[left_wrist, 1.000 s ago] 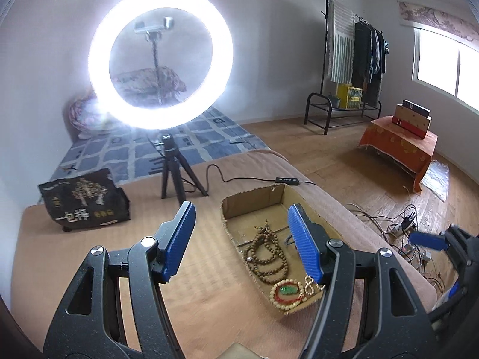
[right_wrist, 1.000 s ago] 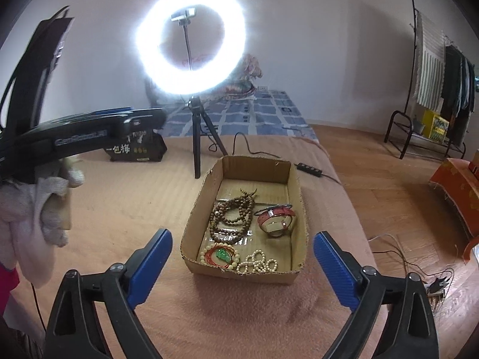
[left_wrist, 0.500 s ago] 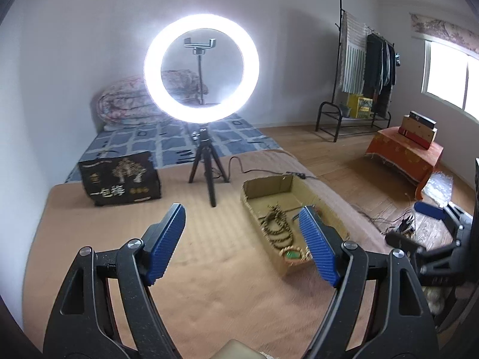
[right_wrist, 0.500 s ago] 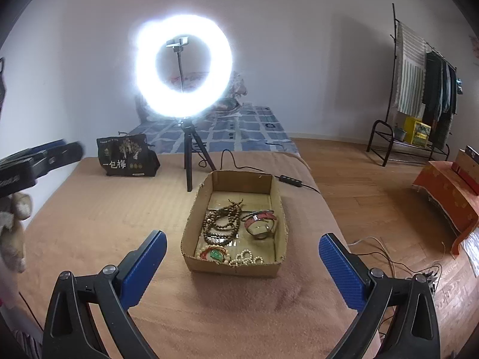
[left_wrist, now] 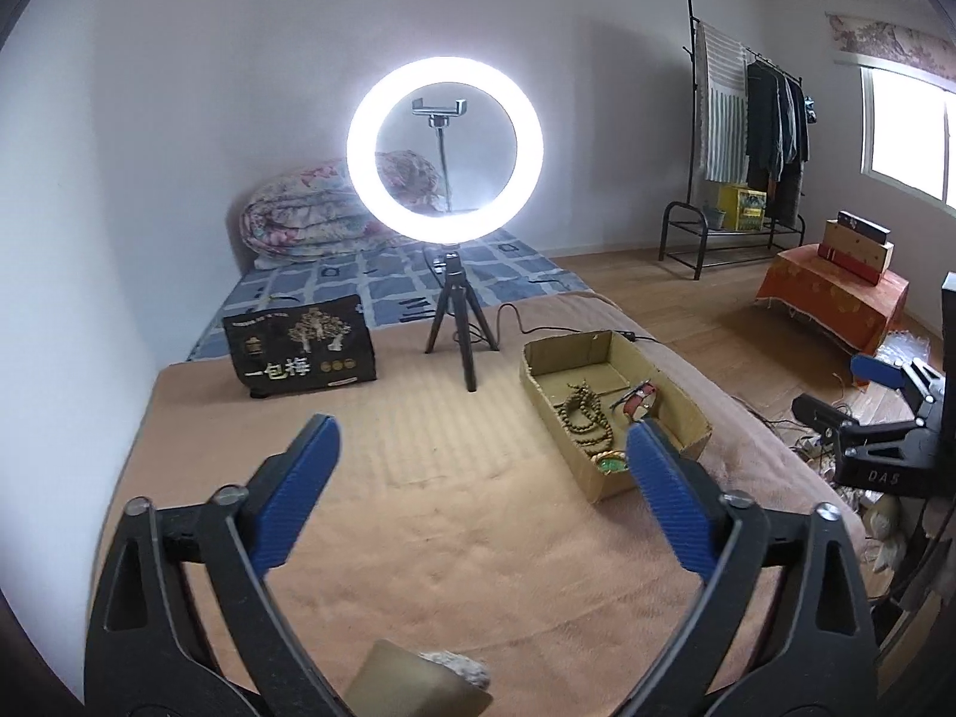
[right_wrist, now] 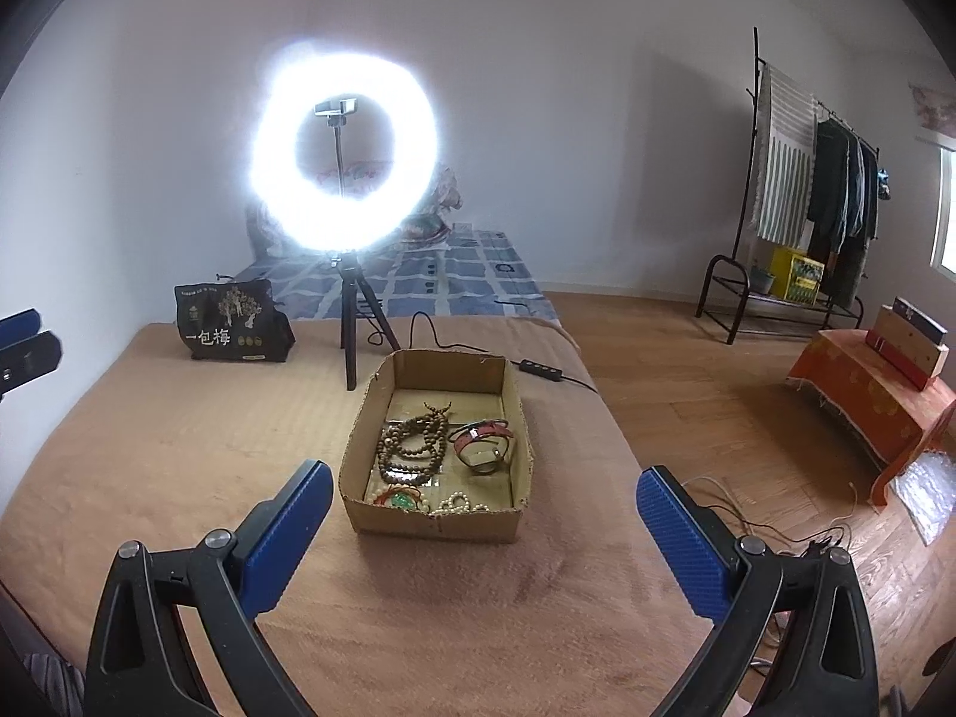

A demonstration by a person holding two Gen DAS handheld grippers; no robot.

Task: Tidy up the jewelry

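A shallow cardboard box [right_wrist: 431, 523] sits on the brown blanket and shows in the left wrist view [left_wrist: 621, 481] too. In it lie a brown wooden bead strand [right_wrist: 412, 445], a red strap watch [right_wrist: 483, 439], a green pendant on a beaded bracelet [right_wrist: 401, 499] and a white pearl bracelet [right_wrist: 457, 503]. My right gripper [right_wrist: 478, 529] is open and empty, held back from the box's near wall. My left gripper [left_wrist: 478, 478] is open and empty, left of the box and well back. The right gripper also shows at the left wrist view's right edge [left_wrist: 884, 412].
A lit ring light on a tripod [right_wrist: 352, 322] stands behind the box, its cable and switch [right_wrist: 541, 370] trailing right. A black printed bag [right_wrist: 230, 328] sits at the back left. The blanket's edge drops to a wooden floor with cables [right_wrist: 794, 532] on the right.
Both grippers have pulled back and up from the box, which now looks smaller and farther. The left gripper has left the right view's centre; only its tip shows at the left edge.
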